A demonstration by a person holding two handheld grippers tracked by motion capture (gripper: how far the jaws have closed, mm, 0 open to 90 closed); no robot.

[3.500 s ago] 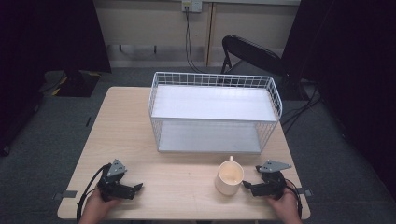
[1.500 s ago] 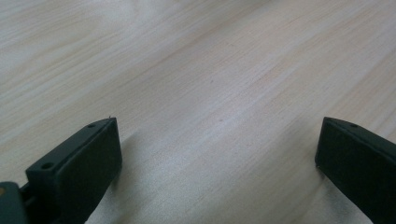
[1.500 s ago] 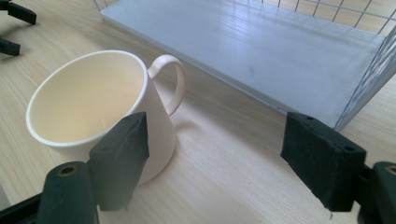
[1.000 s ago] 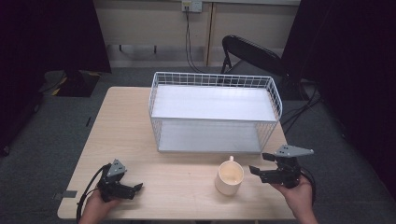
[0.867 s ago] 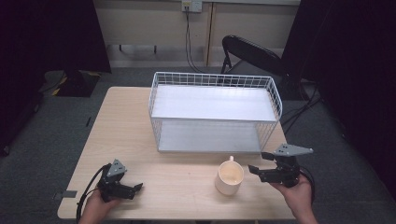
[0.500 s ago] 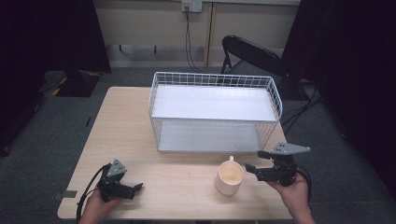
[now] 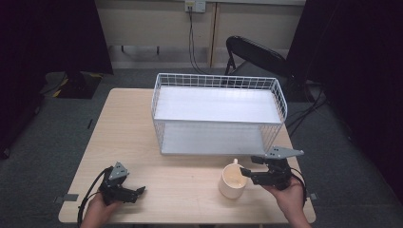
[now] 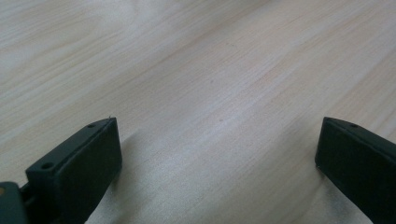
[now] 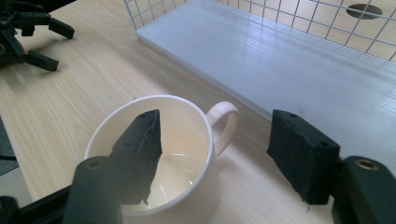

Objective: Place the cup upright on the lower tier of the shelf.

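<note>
Holding the right gripper wide apart over a cream mug, one jaw hanging above the mug's mouth, the other outside beside its handle, neither visibly touching. Standing just beyond: a white wire basket. Resting the left gripper spread wide on the wooden table, well away, gripping nothing.

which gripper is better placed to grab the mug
Right. The right gripper is open at the mug, one jaw over its rim; the left gripper rests far across the table.
</note>
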